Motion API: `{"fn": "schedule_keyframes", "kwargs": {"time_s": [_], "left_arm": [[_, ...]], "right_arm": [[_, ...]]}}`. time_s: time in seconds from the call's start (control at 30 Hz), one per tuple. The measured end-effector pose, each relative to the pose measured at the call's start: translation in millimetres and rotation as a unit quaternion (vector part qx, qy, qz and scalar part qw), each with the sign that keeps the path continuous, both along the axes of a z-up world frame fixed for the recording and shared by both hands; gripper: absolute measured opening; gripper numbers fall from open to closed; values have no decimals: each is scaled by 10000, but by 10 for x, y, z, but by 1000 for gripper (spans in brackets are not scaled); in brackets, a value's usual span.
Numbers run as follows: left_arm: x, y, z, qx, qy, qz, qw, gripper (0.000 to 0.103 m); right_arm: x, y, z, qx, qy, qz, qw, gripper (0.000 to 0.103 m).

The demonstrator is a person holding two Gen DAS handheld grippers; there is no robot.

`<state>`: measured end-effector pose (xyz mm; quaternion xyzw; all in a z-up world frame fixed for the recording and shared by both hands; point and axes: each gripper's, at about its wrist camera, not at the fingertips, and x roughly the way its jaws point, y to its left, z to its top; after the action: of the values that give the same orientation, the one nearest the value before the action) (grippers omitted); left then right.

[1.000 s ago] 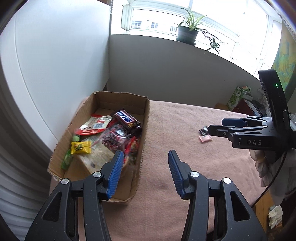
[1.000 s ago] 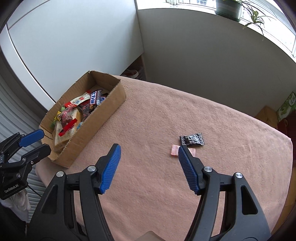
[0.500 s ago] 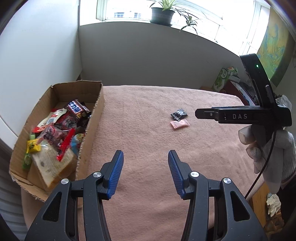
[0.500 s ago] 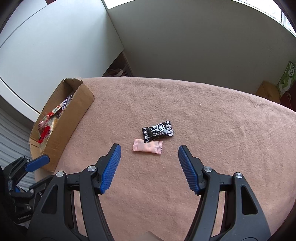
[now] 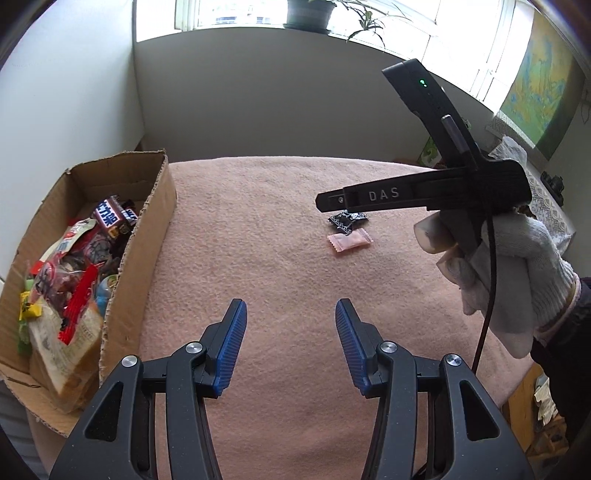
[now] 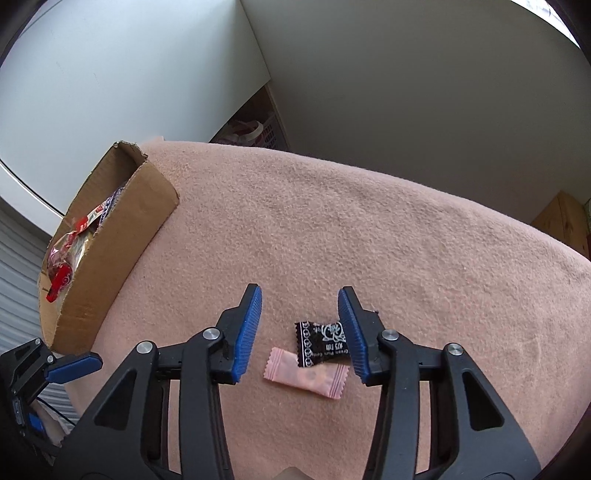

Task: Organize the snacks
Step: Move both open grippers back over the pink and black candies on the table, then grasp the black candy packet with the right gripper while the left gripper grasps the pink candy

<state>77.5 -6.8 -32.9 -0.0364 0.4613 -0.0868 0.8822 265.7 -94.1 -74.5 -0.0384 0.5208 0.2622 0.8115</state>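
A black candy wrapper (image 6: 320,342) and a pink candy wrapper (image 6: 306,377) lie touching on the pink tablecloth (image 6: 369,229). My right gripper (image 6: 300,300) is open, its fingers either side of the black candy, just above the cloth. In the left wrist view the right gripper (image 5: 406,194) hovers over the black candy (image 5: 345,220) and the pink candy (image 5: 350,240). My left gripper (image 5: 290,317) is open and empty over the cloth. A cardboard box (image 5: 144,236) full of snacks stands at the left; it also shows in the right wrist view (image 6: 110,236).
The box holds several packets, among them a chocolate bar (image 5: 109,216) and a red-sealed bag (image 5: 79,299). A white wall and a window sill with a potted plant (image 5: 308,14) stand behind the table. The table's right edge drops to clutter (image 5: 546,398).
My right gripper has come down and forward over the two candies, which now lie between its fingers. My left gripper has swung right, away from the box.
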Motion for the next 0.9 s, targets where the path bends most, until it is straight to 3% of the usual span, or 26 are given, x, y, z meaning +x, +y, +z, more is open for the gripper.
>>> {"fn": "schedule_keyframes", "kwargs": {"time_s": [0.4, 0.63, 0.77, 0.9], "left_arm": [[41, 19, -80, -29, 69, -50, 10000, 49], [38, -14, -58, -4, 67, -81, 9999, 49], [66, -52, -52, 34, 76, -101, 9999, 49], [88, -105, -49, 71, 77, -119, 9999, 49]], "right_arm": [[-1, -73, -101, -45, 250, 219, 9994, 46], [-178, -143, -86, -545, 41, 355, 9979, 46], [-188, -236, -80, -653, -12, 258, 9975, 43], [-158, -397, -63, -609, -19, 104, 9981, 34]]}}
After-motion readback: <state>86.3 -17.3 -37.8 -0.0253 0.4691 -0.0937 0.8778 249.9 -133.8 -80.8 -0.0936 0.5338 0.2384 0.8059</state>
